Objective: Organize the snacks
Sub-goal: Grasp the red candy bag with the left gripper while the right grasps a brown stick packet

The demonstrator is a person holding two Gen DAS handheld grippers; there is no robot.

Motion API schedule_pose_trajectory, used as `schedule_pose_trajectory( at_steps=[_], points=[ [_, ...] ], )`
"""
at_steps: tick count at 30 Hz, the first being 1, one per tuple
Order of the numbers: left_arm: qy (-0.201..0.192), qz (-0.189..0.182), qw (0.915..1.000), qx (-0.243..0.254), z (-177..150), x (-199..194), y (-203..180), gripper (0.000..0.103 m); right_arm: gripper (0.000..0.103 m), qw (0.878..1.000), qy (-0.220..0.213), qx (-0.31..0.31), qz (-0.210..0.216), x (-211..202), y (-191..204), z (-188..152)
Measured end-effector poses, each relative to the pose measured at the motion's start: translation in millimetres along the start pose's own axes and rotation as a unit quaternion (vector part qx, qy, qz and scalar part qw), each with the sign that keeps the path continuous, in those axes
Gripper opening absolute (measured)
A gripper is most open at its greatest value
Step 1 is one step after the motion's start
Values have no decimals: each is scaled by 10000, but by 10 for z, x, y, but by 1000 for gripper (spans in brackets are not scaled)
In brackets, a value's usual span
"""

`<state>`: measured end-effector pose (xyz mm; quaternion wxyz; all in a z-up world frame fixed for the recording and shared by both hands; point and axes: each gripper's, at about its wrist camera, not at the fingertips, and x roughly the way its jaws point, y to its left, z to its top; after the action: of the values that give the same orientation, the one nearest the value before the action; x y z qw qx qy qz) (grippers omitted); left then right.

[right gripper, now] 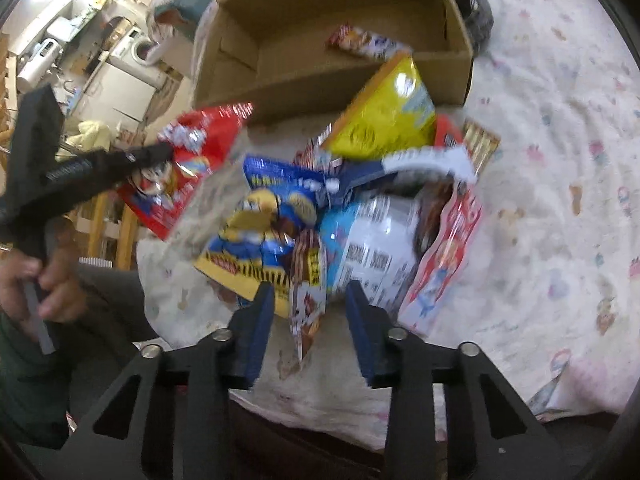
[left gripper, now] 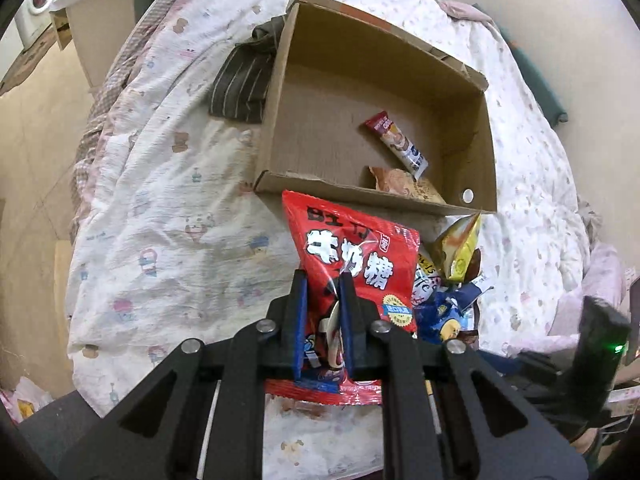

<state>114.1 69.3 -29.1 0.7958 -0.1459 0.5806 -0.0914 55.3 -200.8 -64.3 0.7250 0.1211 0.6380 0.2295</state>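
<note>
My left gripper (left gripper: 323, 280) is shut on a red candy bag (left gripper: 352, 264) and holds it just in front of the cardboard box (left gripper: 272, 128). The same bag (right gripper: 192, 152) and the left gripper (right gripper: 158, 152) show in the right wrist view, lifted above the bed. In the box lie a red-and-white stick packet (left gripper: 398, 142) and a brown snack bag (left gripper: 408, 186). My right gripper (right gripper: 310, 288) is open over a pile of snacks: a blue-and-yellow Minions bag (right gripper: 260, 232), a yellow packet (right gripper: 384, 116), a light blue-and-white bag (right gripper: 376, 240) and a slim brown packet (right gripper: 308, 300) between its fingers.
The box (right gripper: 456, 68) sits on a bed with a white patterned quilt (left gripper: 168, 220). A dark striped cloth (left gripper: 240, 84) lies left of the box. More snacks (left gripper: 456, 264) lie right of the red bag. My hand (right gripper: 48, 284) holds the left gripper's handle.
</note>
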Motion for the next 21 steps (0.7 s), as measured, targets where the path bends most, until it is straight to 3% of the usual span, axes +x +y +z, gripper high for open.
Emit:
schedule_pose_trajectory(
  at_steps=[2, 6, 8, 21],
  points=[
    [-25, 57, 10000, -6, -5, 15, 10, 12, 25, 9999, 132, -11, 34, 81, 15, -22],
    [-56, 155, 9999, 5, -22, 40, 21, 12, 25, 9998, 183, 72, 15, 187, -12, -21],
    [-61, 172, 9998, 3, -30, 45, 18, 12, 20, 9998, 164, 104, 36, 179, -4, -28],
    [-505, 245, 9984, 113, -24, -142, -72, 12, 20, 9967, -529, 178, 589, -332, 8, 21]
  ],
)
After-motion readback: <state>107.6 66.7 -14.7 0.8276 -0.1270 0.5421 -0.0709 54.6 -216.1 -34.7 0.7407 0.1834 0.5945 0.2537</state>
